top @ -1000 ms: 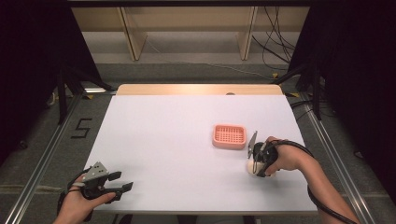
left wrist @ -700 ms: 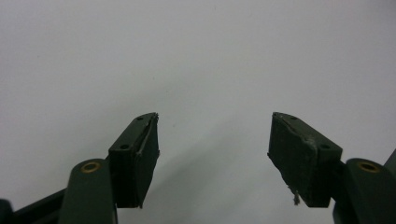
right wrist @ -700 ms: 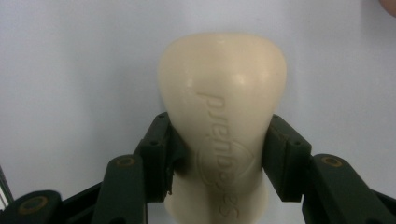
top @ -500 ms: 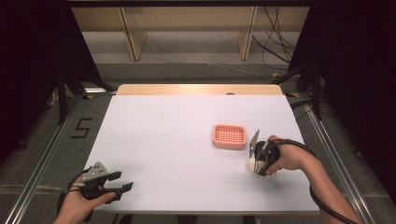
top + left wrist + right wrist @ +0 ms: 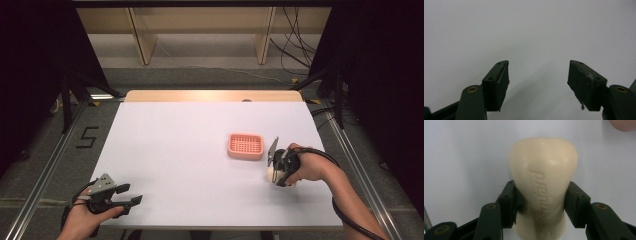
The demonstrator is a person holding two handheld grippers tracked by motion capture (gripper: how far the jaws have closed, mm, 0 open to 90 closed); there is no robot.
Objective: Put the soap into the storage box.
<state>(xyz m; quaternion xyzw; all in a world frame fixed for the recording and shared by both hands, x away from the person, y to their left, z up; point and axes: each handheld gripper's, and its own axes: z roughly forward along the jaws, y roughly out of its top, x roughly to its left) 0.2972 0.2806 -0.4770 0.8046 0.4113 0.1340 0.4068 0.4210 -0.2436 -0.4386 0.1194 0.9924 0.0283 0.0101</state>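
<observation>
High view: soap [image 5: 270, 173] sits pinched in right claw [image 5: 272, 169] on white table [image 5: 190, 145], near the right front, just beside pink tray [image 5: 245, 145]; left claw [image 5: 131, 200] rests at the table's front left corner.
Left gripper view: left claw [image 5: 537, 82] spread wide over bare table [image 5: 529, 30].
Right gripper view: right claw [image 5: 541, 205] pinches the soap [image 5: 543, 170] at its waist, both pads touching; tray [image 5: 622, 124] corner at top right.
</observation>
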